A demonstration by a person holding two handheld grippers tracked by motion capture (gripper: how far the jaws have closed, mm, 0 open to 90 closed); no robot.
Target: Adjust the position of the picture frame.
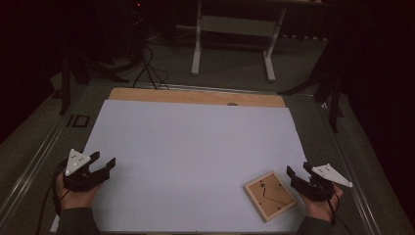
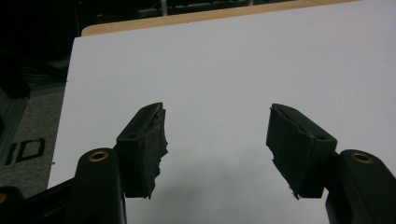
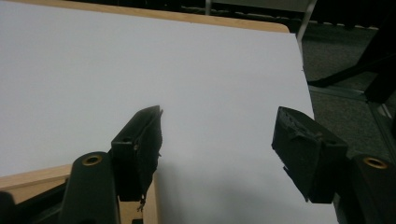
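Overhead, the high view showed the left gripper point(image 1: 103, 162) low at the left edge of the white sheet point(image 1: 195, 147) that covered the table point(image 1: 195, 96), with its fingers apart and nothing between them. The person's left hand point(image 1: 76, 196) gripped it from below, and a grey three-cornered plate point(image 1: 77, 161) sat on top of it. At the other side the right gripper point(image 1: 299, 171) was held in the right hand point(image 1: 320, 205), its fingers likewise spread and empty. A small square wooden frame point(image 1: 270, 195) lay flat on the sheet just beside those right fingers, on the side towards the left gripper, slightly turned on the sheet, not touching them as far as could be told. Beyond the table stood a white stand point(image 1: 235, 29) on the dark floor.

Next, the left gripper view looked along its own two black fingers point(image 2: 142, 149), which stood wide apart over bare white sheet, their pads rough and torn at the edges. Only the sheet lay ahead of the fingers, with the table's wooden edge at the far end.

Finally, the right gripper view showed its fingers point(image 3: 140, 149) equally wide apart and holding nothing. A corner of the wooden frame point(image 3: 28, 179) appeared low down, beside and partly behind the picture's left finger, outside the gap. White sheet filled the space between the fingers.
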